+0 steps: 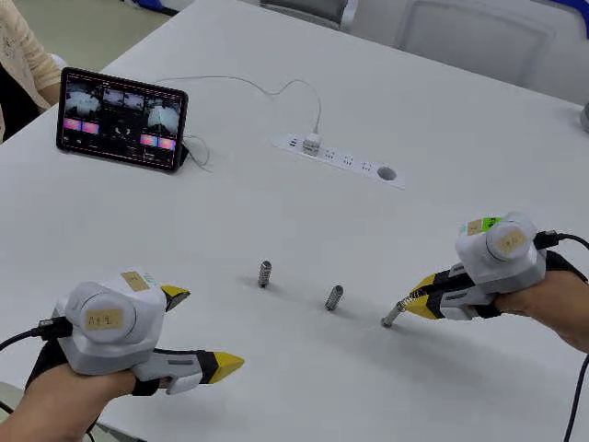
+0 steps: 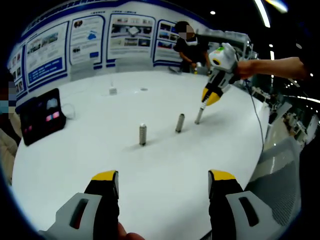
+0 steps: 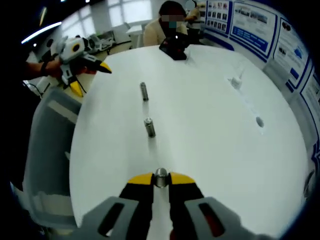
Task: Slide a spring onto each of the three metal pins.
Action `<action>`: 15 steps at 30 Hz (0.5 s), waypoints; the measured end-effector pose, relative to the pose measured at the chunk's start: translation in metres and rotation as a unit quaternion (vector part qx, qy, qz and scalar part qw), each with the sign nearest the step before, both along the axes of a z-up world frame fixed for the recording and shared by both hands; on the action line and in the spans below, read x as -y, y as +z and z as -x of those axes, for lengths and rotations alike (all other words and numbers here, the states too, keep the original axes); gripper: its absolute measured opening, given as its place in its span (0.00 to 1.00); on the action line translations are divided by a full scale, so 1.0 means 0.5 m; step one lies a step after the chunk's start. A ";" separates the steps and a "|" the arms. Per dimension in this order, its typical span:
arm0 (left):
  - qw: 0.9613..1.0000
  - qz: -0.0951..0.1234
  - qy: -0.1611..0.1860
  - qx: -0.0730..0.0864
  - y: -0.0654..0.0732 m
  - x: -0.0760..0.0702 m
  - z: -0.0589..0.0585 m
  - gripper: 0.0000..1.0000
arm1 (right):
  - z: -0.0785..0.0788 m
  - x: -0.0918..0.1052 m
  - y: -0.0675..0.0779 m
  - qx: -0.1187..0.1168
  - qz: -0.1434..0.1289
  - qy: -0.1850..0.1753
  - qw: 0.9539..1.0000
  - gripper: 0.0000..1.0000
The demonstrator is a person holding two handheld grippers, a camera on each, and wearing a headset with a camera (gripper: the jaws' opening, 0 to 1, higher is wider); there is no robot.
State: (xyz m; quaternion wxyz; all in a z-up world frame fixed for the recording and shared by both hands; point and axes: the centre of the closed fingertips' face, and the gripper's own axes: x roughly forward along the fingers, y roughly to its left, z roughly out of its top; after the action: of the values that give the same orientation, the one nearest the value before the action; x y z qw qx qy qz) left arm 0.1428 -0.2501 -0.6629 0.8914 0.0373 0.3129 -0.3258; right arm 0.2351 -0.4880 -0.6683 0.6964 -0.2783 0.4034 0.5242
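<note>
R claw (image 1: 419, 302) is clenched on the top end of the right pin (image 1: 393, 316). The pin leans off vertical, foot on the tabletop (image 1: 304, 396), toward the near edge on the right side. What looks like a spring (image 1: 402, 306) sits round its upper part. In the right gripper view a round metal end is pinched betw. the yellow tips. L claw (image 1: 201, 330) is released, jaws wide, nothing in it, by the near-left corner.

Step in hand, I'd judge: seating the last spring.
- Bring the pin upright first.
- Keep the grip light & on the coil, not the shaft.
- Push straight down along the pin's axis.
- L claw could steady the foot if it skids.

Middle pin (image 1: 334, 296) & left pin (image 1: 265, 273) stand in a row w/ it, each apart. Both look ribbed, so prob. sprung already.

Hard to tell:
- Whether the tips bite coil or bare pin: too small.
- The pin's very top is covered by the tips in the head view.
- Tablet (image 1: 121, 118) by the far-left edge: screen unreadable.
</note>
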 end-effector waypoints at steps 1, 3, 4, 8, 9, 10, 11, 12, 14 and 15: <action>1.000 -0.001 -0.001 0.000 0.000 0.000 0.001 0.74 | 0.000 -0.002 -0.001 0.000 0.001 0.001 1.000 0.13; 1.000 -0.002 -0.001 -0.001 -0.001 -0.002 0.004 0.74 | 0.000 -0.007 -0.004 0.000 0.003 0.005 1.000 0.13; 1.000 -0.002 -0.001 -0.002 -0.002 -0.004 0.004 0.74 | 0.000 -0.010 -0.005 0.001 0.004 0.007 1.000 0.13; 1.000 -0.003 0.000 -0.002 -0.001 -0.006 0.006 0.74 | -0.001 -0.016 -0.011 0.001 0.008 0.013 1.000 0.13; 1.000 -0.003 0.000 -0.002 0.000 -0.006 0.007 0.74 | -0.001 -0.018 -0.014 0.000 0.010 0.015 1.000 0.13; 1.000 -0.003 0.000 -0.002 0.000 -0.006 0.008 0.74 | -0.001 -0.019 -0.017 0.000 0.011 0.017 1.000 0.13; 1.000 -0.003 0.000 -0.002 0.000 -0.006 0.008 0.74 | -0.002 -0.019 -0.021 0.000 0.013 0.019 1.000 0.13; 1.000 -0.003 0.001 -0.002 0.001 -0.007 0.008 0.74 | -0.002 -0.019 -0.026 0.000 0.016 0.021 1.000 0.13; 1.000 -0.003 0.001 -0.002 0.002 -0.007 0.009 0.73 | -0.001 -0.019 -0.032 0.001 0.022 0.026 0.999 0.13; 1.000 -0.003 0.001 -0.002 0.002 -0.008 0.009 0.73 | 0.000 -0.019 -0.035 0.002 0.024 0.030 0.999 0.13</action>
State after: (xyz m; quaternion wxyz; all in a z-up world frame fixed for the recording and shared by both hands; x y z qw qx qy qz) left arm 0.1383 -0.2463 -0.6616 0.8909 0.0394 0.3154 -0.3244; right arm 0.2352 -0.4784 -0.6856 0.6745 -0.3074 0.4061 0.5344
